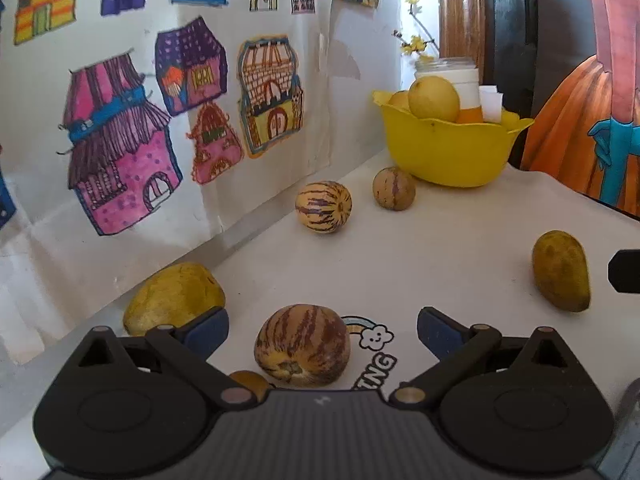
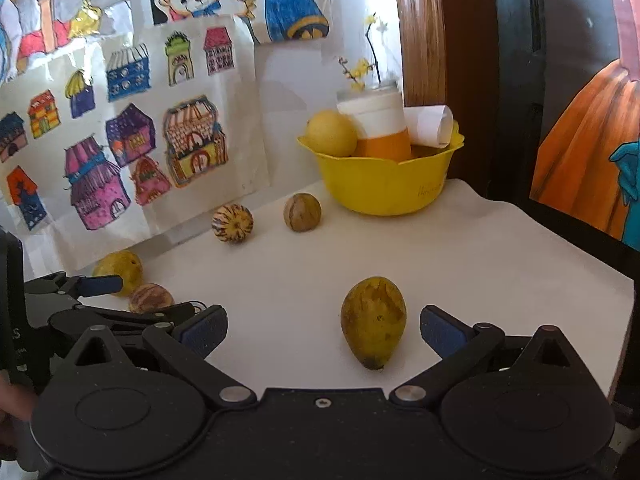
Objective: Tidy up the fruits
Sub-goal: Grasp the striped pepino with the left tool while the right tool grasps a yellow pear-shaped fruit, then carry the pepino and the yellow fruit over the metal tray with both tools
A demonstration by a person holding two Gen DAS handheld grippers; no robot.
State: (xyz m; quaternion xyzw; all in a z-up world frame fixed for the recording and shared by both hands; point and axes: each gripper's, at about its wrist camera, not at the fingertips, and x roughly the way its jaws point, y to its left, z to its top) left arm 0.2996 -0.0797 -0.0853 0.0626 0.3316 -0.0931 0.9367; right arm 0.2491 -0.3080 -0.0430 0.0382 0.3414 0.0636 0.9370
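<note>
1. Left hand-held gripper point(image 1: 322, 330) is spread wide around a striped fruit point(image 1: 303, 344), not yet pinching; right hand-held gripper point(image 2: 323, 326) gapes likewise beside a mango point(image 2: 373, 321).
2. Little seems done: five fruits lie loose on the worktop point(image 2: 460, 264), while the yellow bowl point(image 2: 380, 184) holds a lemon point(image 2: 331, 133).
3. Middle path to the bowl is open; the worktop edge runs close on the right.

Three striped melons are seen on the white table point(image 2: 460, 264): one point(image 1: 303, 345) near the front left, lying on its side, two point(image 1: 323, 207) point(image 1: 394, 189) upright by the back edge. A yellow mango point(image 1: 173, 298) lies at the left edge, another point(image 2: 373, 321) near the front, narrow end forward. A yellow bowl point(image 2: 384, 188) stands at the back corner, with a lemon point(image 2: 331, 133) held inside.
</note>
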